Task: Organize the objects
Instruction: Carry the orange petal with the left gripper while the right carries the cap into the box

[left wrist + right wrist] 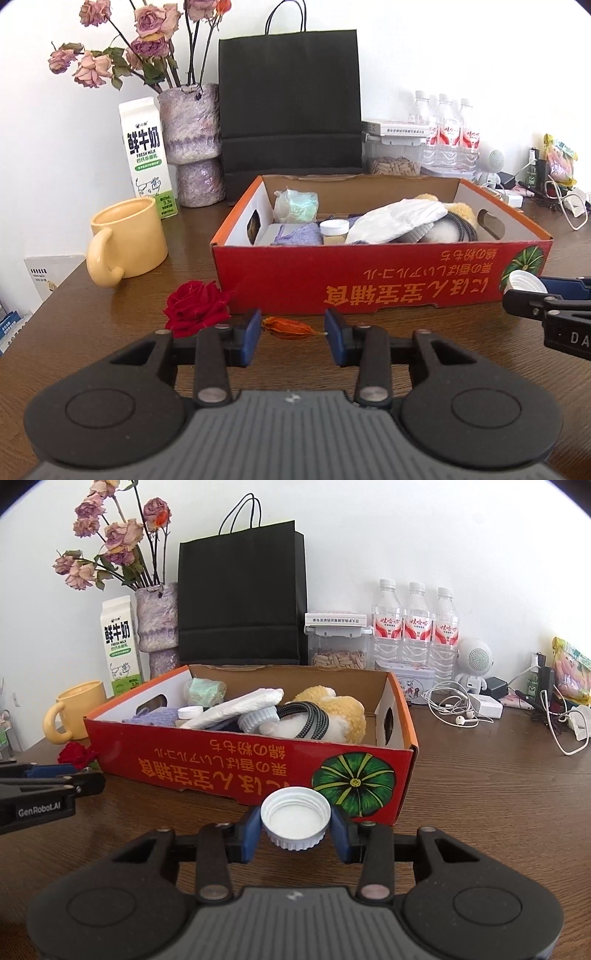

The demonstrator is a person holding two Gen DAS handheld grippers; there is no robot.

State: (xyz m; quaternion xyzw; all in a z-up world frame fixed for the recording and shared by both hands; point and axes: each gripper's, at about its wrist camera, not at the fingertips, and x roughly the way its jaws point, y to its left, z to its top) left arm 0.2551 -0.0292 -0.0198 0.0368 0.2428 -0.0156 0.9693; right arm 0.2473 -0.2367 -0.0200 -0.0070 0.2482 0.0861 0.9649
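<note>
White ribbed cap sits clamped between the blue pads of the right tool, hollow side facing up and toward the camera, held above the tabletop just in front of the red cardboard box, near the pumpkin print at its corner. From the left wrist view the same cap shows at the far right, pinched at the tip of the right tool. Left tool has its jaws parted and holds nothing; a small dried orange flower lies on the wood between its pads, and a red rose head rests just left of it, against the box's front corner. Box holds a jumble: white cloth, small lidded jar, purple knit piece, yellow plush toy, braided cable. Yellow mug stands left of the box, milk carton and vase of faded roses behind it. Black paper bag stands upright behind the box; water bottles and tangled earphones lie to the right.
</note>
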